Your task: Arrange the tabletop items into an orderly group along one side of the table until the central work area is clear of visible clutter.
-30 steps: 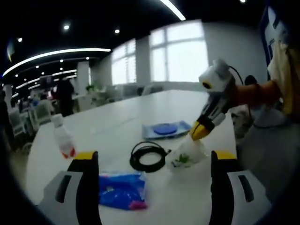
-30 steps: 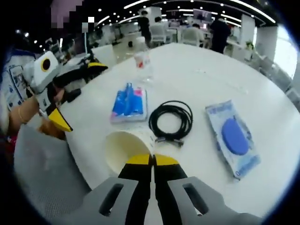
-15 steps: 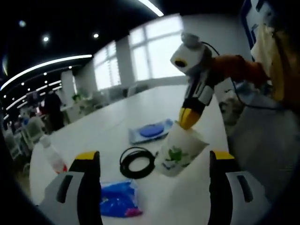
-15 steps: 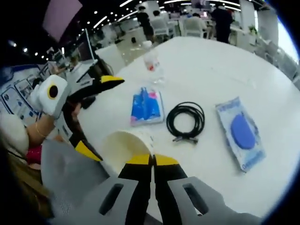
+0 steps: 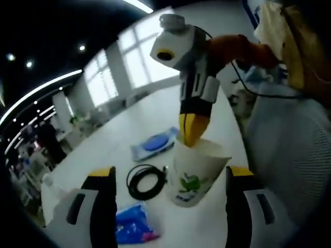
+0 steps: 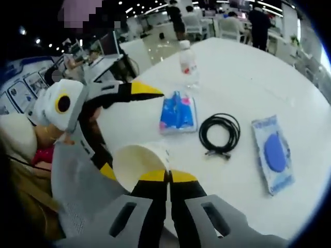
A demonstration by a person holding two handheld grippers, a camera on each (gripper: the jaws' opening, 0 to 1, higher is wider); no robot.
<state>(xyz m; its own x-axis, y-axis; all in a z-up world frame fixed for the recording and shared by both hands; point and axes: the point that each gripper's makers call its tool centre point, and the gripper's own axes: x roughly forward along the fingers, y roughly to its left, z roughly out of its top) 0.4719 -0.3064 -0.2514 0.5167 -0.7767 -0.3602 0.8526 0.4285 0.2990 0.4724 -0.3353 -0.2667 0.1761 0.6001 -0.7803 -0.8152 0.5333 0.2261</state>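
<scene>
A white paper cup (image 5: 192,178) with a green print hangs mouth up, and my right gripper (image 5: 190,132) comes down from above, shut on its rim. In the right gripper view the jaws (image 6: 168,176) pinch the cup's rim (image 6: 135,164). My left gripper (image 5: 169,173) stands open, its jaws to either side of the cup; the right gripper view shows it (image 6: 128,129) left of the cup. On the white table (image 6: 248,77) lie a blue tissue pack (image 6: 178,111), a coiled black cable (image 6: 221,133), a blue pouch (image 6: 274,155) and an upright water bottle (image 6: 189,64).
A grey mesh chair back (image 5: 289,134) stands by the table's near edge, close under the cup (image 6: 77,186). A person's orange sleeve (image 5: 243,46) holds the right gripper. People and chairs stand far behind the table (image 6: 227,20).
The cup, lying on the table a second ago, has been lifted by its rim and turned mouth up, closer to the left gripper. Both cameras have tilted.
</scene>
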